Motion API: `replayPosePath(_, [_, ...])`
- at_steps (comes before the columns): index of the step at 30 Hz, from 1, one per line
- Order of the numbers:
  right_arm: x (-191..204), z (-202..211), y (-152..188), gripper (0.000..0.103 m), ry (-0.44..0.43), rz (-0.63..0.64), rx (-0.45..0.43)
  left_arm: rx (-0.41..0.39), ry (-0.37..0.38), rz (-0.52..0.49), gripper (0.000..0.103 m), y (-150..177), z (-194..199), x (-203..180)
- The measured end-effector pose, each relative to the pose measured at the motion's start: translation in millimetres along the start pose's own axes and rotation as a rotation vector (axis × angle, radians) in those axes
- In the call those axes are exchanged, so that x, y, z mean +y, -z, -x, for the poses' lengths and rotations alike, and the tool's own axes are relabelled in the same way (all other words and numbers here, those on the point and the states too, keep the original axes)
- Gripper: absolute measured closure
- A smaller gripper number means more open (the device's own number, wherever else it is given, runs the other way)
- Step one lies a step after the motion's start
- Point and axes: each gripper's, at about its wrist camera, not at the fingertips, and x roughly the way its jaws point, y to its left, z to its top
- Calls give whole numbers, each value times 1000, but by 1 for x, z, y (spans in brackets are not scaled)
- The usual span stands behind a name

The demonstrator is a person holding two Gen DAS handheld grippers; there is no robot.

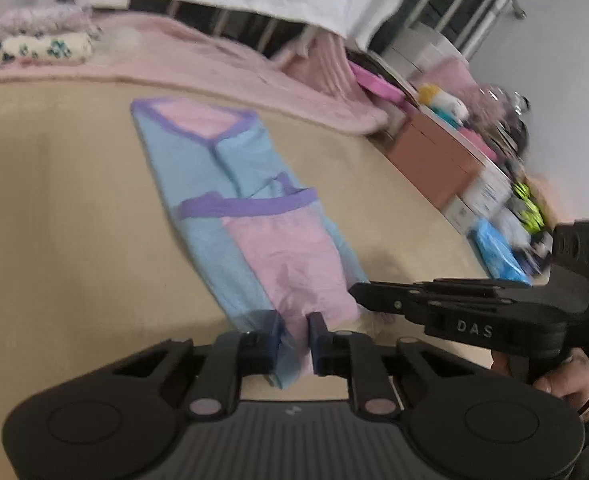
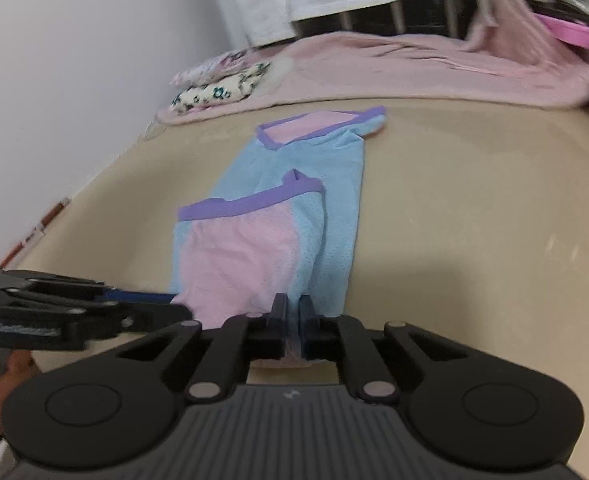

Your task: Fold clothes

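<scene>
Blue-pink mesh top (image 1: 230, 200) lies partly folded on beige mattress (image 1: 54, 200). Near hem sits between both tools. Left gripper (image 1: 294, 330) narrowly apart around near hem, grip uncertain. Right gripper (image 2: 292, 312) clamped on same hem. Suggest: lift both corners evenly, carry toward far purple collar, keep edges aligned. Cardboard box (image 1: 434, 160) at right holds blurred toys.

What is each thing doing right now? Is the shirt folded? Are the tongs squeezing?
Shirt: partly folded, flat on the tan bed top.
Left tongs: near edge of shirt between the pads.
Right tongs: shut on the shirt's near edge.
Pink blanket: spread out, rumpled.
Flowered clothes: folded, stacked on the blanket.
</scene>
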Motion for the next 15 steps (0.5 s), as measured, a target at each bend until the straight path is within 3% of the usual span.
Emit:
replayPosePath(4, [9, 27, 36, 97, -13, -93, -33, 35, 34, 36, 90, 20, 21, 8])
replayPosePath(6, [8, 38, 44, 94, -35, -121, -46, 9, 31, 37, 81, 24, 37, 6])
replayPosePath(8, [6, 48, 50, 79, -52, -146, -64, -50, 24, 27, 53, 14, 44, 9])
replayPosePath(9, [3, 52, 45, 74, -43, -148, -97, -79, 20, 19, 51, 7, 44, 11])
replayPosePath(10, [0, 56, 40, 66, -35, -149, -130, -89, 0, 27, 51, -1, 39, 14])
replayPosePath(12, [-6, 56, 27, 64, -20, -149, -168, -102, -38, 45, 53, -17, 26, 19])
replayPosePath(14, [-12, 39, 9, 64, -19, -148, -151, -79, -10, 59, 56, -27, 11, 23])
replayPosePath(15, [-15, 30, 2, 64, -21, -150, -136, -61, 5, 71, 62, -32, 4, 25])
